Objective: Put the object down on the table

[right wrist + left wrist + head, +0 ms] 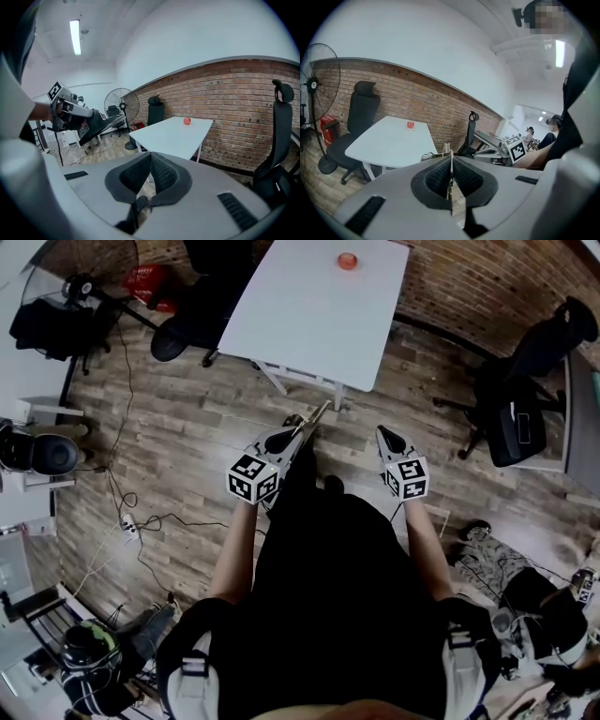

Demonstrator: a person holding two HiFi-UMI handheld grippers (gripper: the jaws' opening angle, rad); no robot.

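Small red item (348, 260) on the white table (309, 324): too small to be identified, and the table's far end is cut off by the head view's top edge. Thin flat object (447, 150) clamped in the left gripper (451, 161): presented edge-on only, kind not determinable. Fan (89, 259): upper part cut off by the same edge.

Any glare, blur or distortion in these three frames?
Head view: heavy fisheye, table washed out. Left gripper view: ceiling lamp glares, brick wall bows, flat piece between the jaws slightly soft. Right gripper view: sharp, brick wall bows too, lamp strip bright.
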